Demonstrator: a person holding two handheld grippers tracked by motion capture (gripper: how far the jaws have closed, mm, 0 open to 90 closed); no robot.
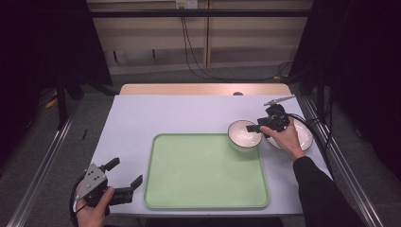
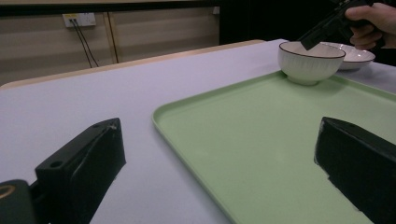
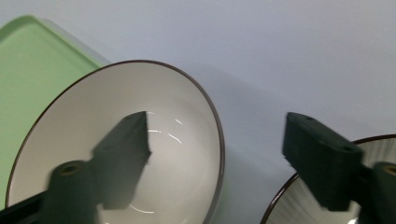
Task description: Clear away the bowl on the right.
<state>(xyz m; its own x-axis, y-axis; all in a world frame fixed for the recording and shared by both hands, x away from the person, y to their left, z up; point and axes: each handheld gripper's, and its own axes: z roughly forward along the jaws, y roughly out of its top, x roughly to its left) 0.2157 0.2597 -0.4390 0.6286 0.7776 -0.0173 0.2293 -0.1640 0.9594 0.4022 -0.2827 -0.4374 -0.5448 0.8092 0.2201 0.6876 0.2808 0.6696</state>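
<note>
**Risk points: bowl rim grasp at the tray edge**

**Left of frame.** In the high view the left gripper (image 1: 124, 177) rests at the lower left of the frame, on the bench (image 1: 156, 113) just beside the tray (image 1: 205, 172). Its jaws stand wide apart and hold nothing. Hazard: judged low. A forward push could nudge the tray and whatever stands against its edge.

**Centre.** The green tray is bare. Its raised rim is an obstacle to anything slid onto it.

**Right of frame.** The bowl (image 1: 243, 135) sits at the tray's upper right corner, apparently partly over the rim, with a plate (image 1: 305, 137) just beside it at the far right. The right gripper (image 1: 257, 126) is poised over the bowl; in the right gripper view its jaws are apart, one inside the bowl (image 3: 187, 140), the other outside the wall, between bowl and plate (image 3: 285, 205). No grip is made.

Probable faults:
- A one-wall pinch on smooth glazed ware may slip or let the bowl swing when lifted.
- The outer jaw may strike the plate on closing, since the gap looks narrow.
- A bowl resting across the tray rim may rock or tip when the jaws press.
</note>
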